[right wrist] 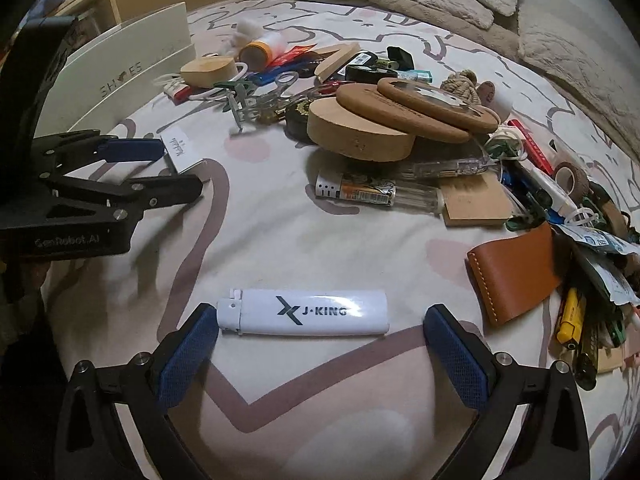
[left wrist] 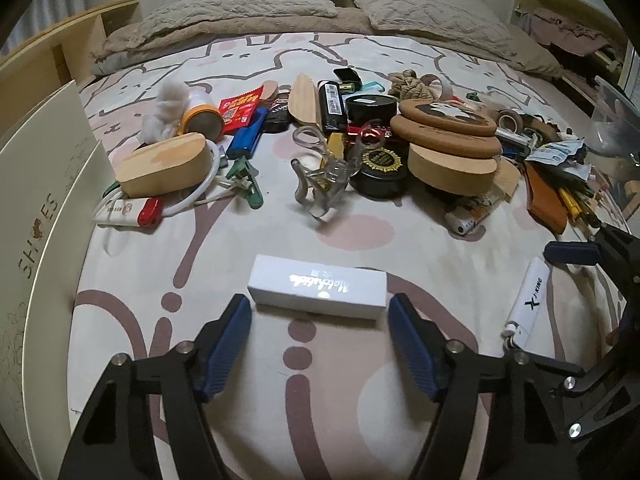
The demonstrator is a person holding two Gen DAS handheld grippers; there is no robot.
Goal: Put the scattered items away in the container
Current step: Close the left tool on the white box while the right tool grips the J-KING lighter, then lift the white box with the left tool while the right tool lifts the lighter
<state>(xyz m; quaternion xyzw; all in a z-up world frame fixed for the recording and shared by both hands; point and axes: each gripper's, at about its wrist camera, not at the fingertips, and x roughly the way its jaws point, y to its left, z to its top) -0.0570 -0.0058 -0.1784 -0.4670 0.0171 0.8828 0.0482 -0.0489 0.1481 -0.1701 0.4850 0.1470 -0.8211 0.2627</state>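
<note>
My left gripper [left wrist: 320, 308] is open, its blue pads either side of the near edge of a small white box [left wrist: 318, 291] lying on the bed sheet. My right gripper [right wrist: 320, 320] is open around a white J-KING lighter [right wrist: 304, 312] that lies crosswise between its fingertips. That lighter also shows in the left wrist view [left wrist: 526, 300]. The left gripper [right wrist: 160, 160] and the white box [right wrist: 182, 148] show in the right wrist view. A cream shoe box [left wrist: 36, 208] stands at the left, also in the right wrist view [right wrist: 120, 68].
A heap of scattered items lies across the bed: cork discs [right wrist: 360, 132], a wooden oval block [left wrist: 168, 168], a brown leather sleeve [right wrist: 516, 276], lighters, clips, pens, tape rolls. Pillows and a blanket [left wrist: 280, 12] lie behind. A wooden shelf [left wrist: 60, 40] stands far left.
</note>
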